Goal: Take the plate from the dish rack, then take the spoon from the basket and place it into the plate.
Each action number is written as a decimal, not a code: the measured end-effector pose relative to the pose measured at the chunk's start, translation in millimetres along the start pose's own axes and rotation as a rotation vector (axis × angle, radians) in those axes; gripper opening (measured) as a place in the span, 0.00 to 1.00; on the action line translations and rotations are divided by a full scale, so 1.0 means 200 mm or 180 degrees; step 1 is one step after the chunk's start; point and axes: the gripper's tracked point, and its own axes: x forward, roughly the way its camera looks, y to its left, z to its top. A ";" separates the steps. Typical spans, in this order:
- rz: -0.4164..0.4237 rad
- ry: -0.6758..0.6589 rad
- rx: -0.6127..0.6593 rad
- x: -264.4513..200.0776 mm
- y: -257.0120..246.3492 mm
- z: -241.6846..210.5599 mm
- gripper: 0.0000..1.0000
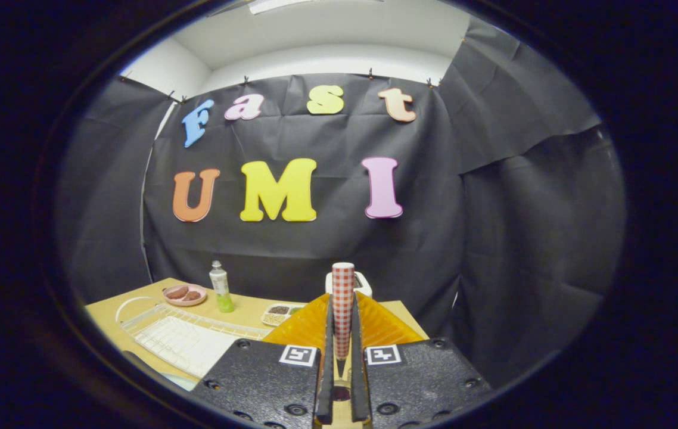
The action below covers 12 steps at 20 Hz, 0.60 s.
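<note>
The tongs (342, 333) are drawn in narrow, both fingers (326, 357) pressing the sides of a thin red-and-white checked piece (342, 301) that stands upright between them and rises past their tips; it looks like the plate seen edge-on, though that cannot be told for sure. An orange ribbed basket (382, 326) fans out just behind the fingers on both sides (the spoon cannot be made out in it).

Below lies a pale wooden bench (243, 308). On it, off to the left of the fingers, sits a white wire dish rack (181, 339), lying low and flat. Beyond the rack, toward the wall, is a small pink dish (184, 294) with brown pieces on it, and just beside that a clear bottle (220, 288) with green liquid at its bottom stands upright. A small white tray (279, 312) holding dark and pale bits lies between the bottle and the basket. A white container (364, 282) peeps out behind the checked piece.

Black cloth (494, 238) hangs as the booth's wall on all sides, pinned along its top, with white wall and ceiling (339, 36) above it.
</note>
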 end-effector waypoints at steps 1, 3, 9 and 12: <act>0.0047 -0.0041 -0.0046 -0.07 0.05 0.05 0.17; 0.0106 -0.0174 -0.0125 -0.21 0.15 0.15 0.17; 0.0328 -0.0486 -0.0204 -0.55 0.56 0.30 0.17; 0.0462 -0.0604 -0.0183 -0.66 0.81 0.25 0.17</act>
